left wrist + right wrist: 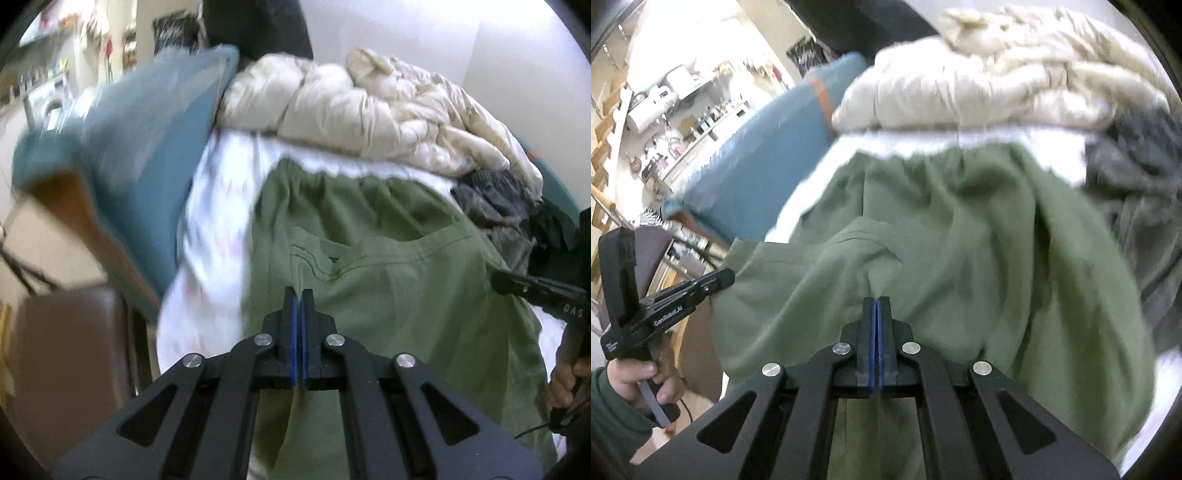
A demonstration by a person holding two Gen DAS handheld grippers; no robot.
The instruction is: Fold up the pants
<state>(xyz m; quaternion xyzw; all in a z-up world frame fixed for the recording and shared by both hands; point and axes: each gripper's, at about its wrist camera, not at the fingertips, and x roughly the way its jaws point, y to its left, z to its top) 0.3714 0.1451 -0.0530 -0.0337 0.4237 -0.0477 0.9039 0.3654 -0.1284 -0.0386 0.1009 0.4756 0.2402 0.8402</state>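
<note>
Both fisheye views are bending straight lines toward dark circular borders. Motion blur is smearing the teal cushion [147, 155] at left and the cream duvet [1015, 74] at top. Bright light is washing out the upper-left shelving [676, 103].
</note>
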